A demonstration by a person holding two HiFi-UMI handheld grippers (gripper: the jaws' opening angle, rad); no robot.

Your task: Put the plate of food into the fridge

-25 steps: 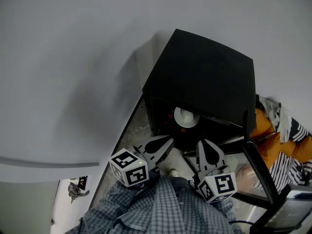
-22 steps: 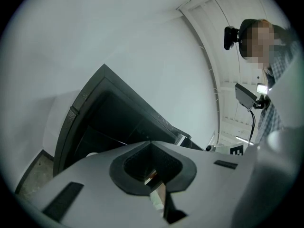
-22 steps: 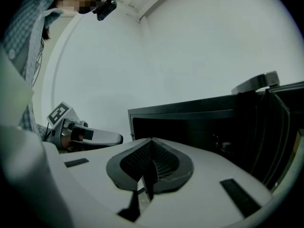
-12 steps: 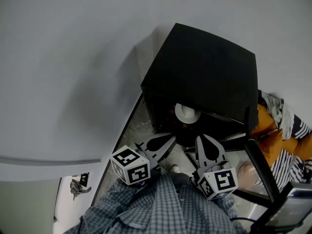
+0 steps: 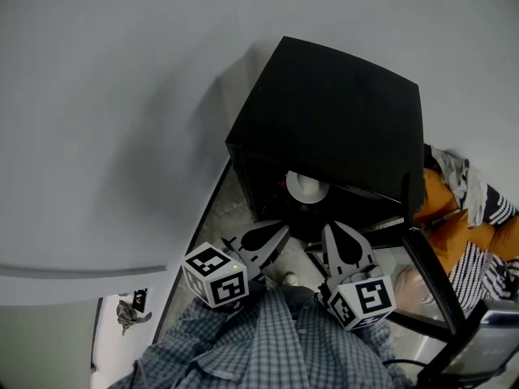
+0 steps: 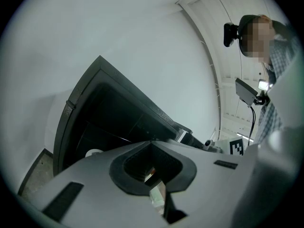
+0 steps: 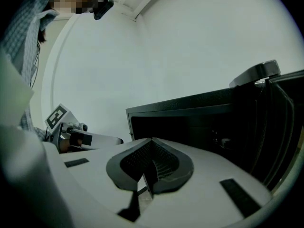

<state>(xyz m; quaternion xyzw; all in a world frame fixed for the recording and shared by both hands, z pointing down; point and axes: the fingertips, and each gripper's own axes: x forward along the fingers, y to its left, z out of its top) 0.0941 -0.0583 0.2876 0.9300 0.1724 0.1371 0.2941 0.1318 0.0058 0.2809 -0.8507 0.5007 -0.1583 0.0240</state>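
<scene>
A small black fridge point(image 5: 336, 112) stands on the floor with its door point(image 5: 430, 286) swung open to the right. A white plate point(image 5: 306, 186) sits on a shelf inside, and I cannot make out the food on it. My left gripper point(image 5: 280, 232) and right gripper point(image 5: 331, 232) hang side by side just before the opening, a little short of the plate. Both are shut with nothing in them. In the left gripper view the shut jaws point(image 6: 152, 144) point at the fridge point(image 6: 109, 113), and the plate point(image 6: 93, 152) shows low inside. The right gripper view shows shut jaws point(image 7: 152, 141) before the dark opening point(image 7: 190, 127).
Orange and striped cloth point(image 5: 458, 221) lies to the right, beyond the open door. A grey wall point(image 5: 122, 120) rises to the left of the fridge. A strip of speckled floor point(image 5: 227, 213) runs along the fridge's left side. My checked shirt point(image 5: 268, 347) fills the bottom of the head view.
The head camera has shifted slightly, so the fridge sits a bit further left. Both grippers stay shut in front of the opening, and the plate has not moved.
</scene>
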